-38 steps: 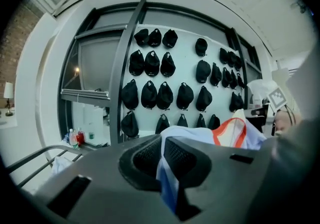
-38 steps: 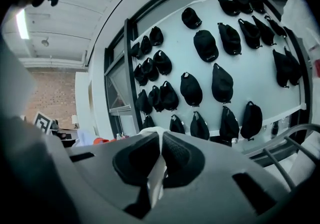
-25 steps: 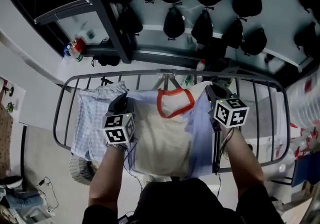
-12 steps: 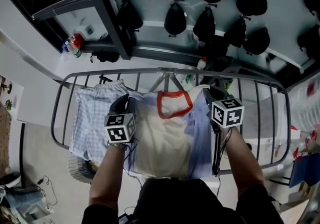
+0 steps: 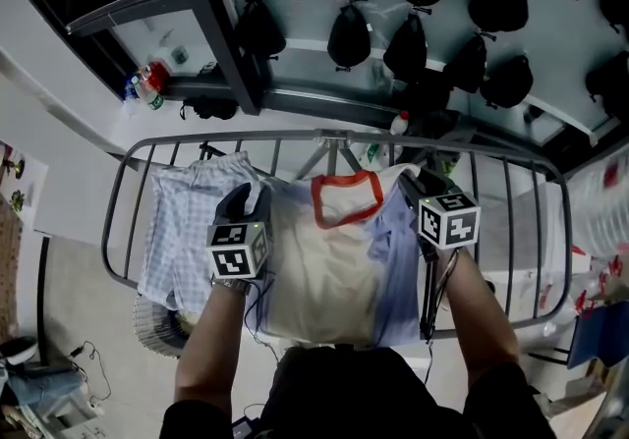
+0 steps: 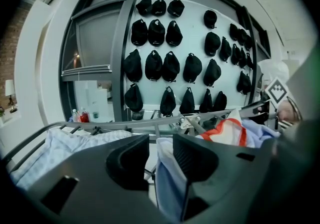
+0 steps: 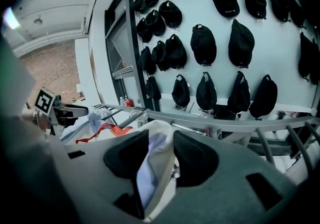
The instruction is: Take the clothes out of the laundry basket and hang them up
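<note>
Loosening both claws at the drying rack (image 5: 339,142): spreading the left claw (image 5: 246,199) and the right claw (image 5: 415,184) open just now, not pinching, yet leaving a fold of the cream-and-blue shirt (image 5: 324,270) lying slack between each pair of jaws. Draping that shirt, orange collar toward the far rail, across the bars just beside a pale checked garment (image 5: 182,231) hanging to its left. Risking a snag from here: pulling either claw back while cloth is clinging to a pad, most likely at the left claw, where the blue fold is resting against one jaw, and so dragging a shoulder off its bar. Risking also a lopsided hang, with more of the cloth seeming to be lying on the near side, and so a slow slide off the rack. Calling, by this reading, for drawing both claws straight back with jaws held wide.
</note>
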A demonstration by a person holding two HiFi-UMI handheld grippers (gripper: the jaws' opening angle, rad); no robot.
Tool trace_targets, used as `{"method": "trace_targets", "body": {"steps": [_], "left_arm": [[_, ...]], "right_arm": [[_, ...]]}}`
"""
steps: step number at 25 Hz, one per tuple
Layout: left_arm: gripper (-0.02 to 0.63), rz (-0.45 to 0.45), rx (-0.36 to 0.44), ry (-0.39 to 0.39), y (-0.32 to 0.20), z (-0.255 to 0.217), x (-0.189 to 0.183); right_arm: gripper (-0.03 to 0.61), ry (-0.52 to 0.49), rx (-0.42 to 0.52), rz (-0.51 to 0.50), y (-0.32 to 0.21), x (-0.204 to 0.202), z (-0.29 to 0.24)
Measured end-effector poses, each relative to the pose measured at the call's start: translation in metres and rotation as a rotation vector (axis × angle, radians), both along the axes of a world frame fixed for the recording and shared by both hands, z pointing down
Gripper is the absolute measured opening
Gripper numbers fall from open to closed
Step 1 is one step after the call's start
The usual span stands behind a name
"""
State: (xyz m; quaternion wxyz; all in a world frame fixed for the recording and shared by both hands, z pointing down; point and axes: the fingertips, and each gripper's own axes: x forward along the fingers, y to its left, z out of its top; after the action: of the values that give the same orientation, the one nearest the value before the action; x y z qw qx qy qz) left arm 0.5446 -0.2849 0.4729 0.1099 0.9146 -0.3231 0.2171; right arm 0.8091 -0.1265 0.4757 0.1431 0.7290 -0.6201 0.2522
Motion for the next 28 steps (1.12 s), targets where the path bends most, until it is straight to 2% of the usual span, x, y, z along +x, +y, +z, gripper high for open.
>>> {"method": "trace_targets", "body": {"steps": [7, 12, 18, 24, 28], "left_arm": [[0.141, 0.018, 0.014, 0.012, 0.008, -0.014, -0.011], [0.144, 0.055, 0.047, 0.049, 0.015, -0.03, -0.017], [0.147, 0.157, 0.055, 0.089, 0.043, -0.057, -0.032], [0.146, 0.19, 0.141, 0.135, 0.055, -0.078, -0.072], [0.122, 0.204, 0.144, 0.151, 0.064, -0.083, -0.1]], "right_arm": [[0.302, 0.01, -0.028, 0.017, 0.013, 0.001, -0.003], [0.307, 0.025, 0.028, 0.041, 0.018, -0.009, -0.024], [0.308, 0.03, 0.106, 0.05, 0.024, -0.053, -0.052], [0.289, -0.007, 0.2, 0.043, 0.028, -0.109, -0.077], [0.268, -0.01, 0.232, 0.039, 0.033, -0.143, -0.088]]}}
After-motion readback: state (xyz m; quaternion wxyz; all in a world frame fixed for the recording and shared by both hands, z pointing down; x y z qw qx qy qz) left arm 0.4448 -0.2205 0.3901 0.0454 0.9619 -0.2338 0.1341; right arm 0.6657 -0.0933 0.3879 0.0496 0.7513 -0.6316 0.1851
